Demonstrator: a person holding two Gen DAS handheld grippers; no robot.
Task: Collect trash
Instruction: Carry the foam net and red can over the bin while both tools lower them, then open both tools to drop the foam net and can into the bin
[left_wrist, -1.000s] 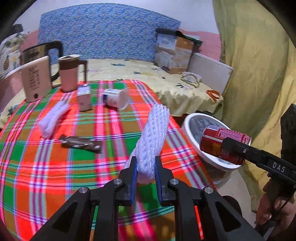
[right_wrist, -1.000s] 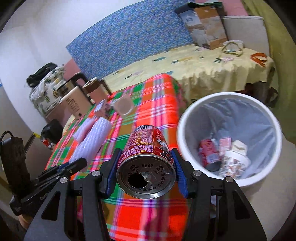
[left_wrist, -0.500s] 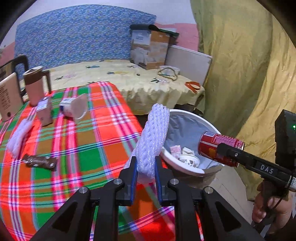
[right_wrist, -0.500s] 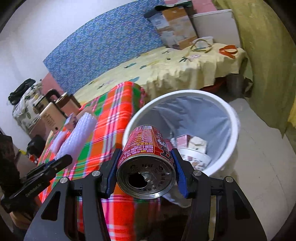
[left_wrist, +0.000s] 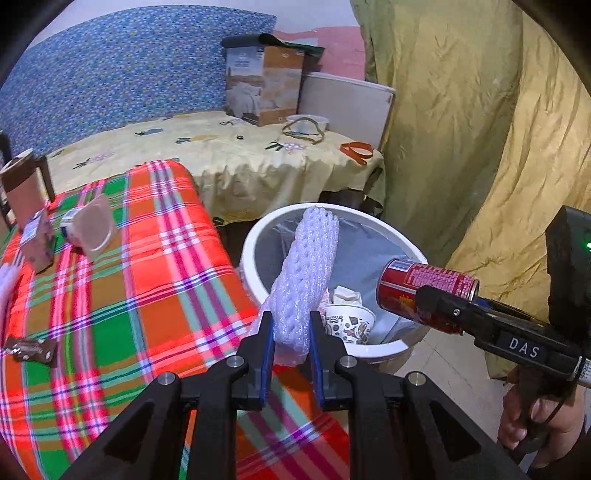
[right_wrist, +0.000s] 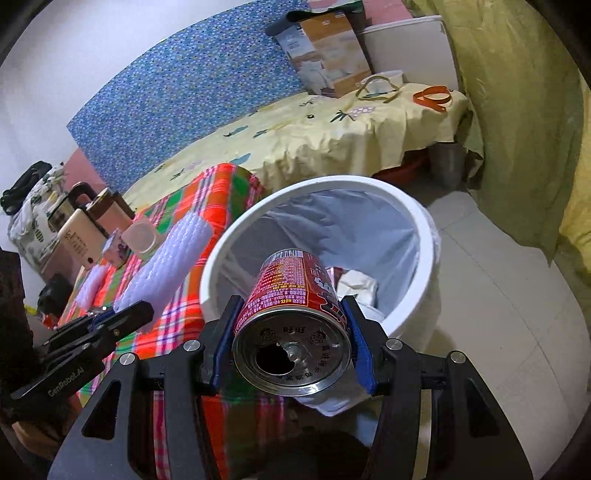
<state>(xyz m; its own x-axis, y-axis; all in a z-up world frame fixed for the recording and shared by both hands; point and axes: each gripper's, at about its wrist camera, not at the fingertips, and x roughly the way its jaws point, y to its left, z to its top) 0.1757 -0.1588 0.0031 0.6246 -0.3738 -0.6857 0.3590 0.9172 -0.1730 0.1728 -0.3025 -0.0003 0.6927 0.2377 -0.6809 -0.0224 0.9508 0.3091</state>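
Note:
My left gripper (left_wrist: 291, 332) is shut on a white foam net sleeve (left_wrist: 306, 273) that stands up over the near-left rim of the white trash bin (left_wrist: 258, 236). My right gripper (right_wrist: 291, 339) is shut on a red drink can (right_wrist: 291, 291), held on its side over the bin's (right_wrist: 424, 221) near rim. The can (left_wrist: 424, 291) and right gripper (left_wrist: 458, 314) also show in the left wrist view at the bin's right side. The foam sleeve (right_wrist: 166, 266) and left gripper (right_wrist: 114, 321) show in the right wrist view, left of the bin. The bin holds a paper cup (left_wrist: 349, 321) and other scraps.
The plaid-covered table (left_wrist: 155, 280) still carries a tipped plastic cup (left_wrist: 92, 225), a small carton (left_wrist: 37, 240), a brown wrapper (left_wrist: 31, 349) and another foam sleeve (right_wrist: 90, 286). A bed with yellow cover (left_wrist: 229, 155) lies behind. A yellow curtain (left_wrist: 480, 129) hangs at right.
Both grippers have swung right from over the table to the bin, carrying the foam sleeve and the can. The bin now sits directly ahead of both.

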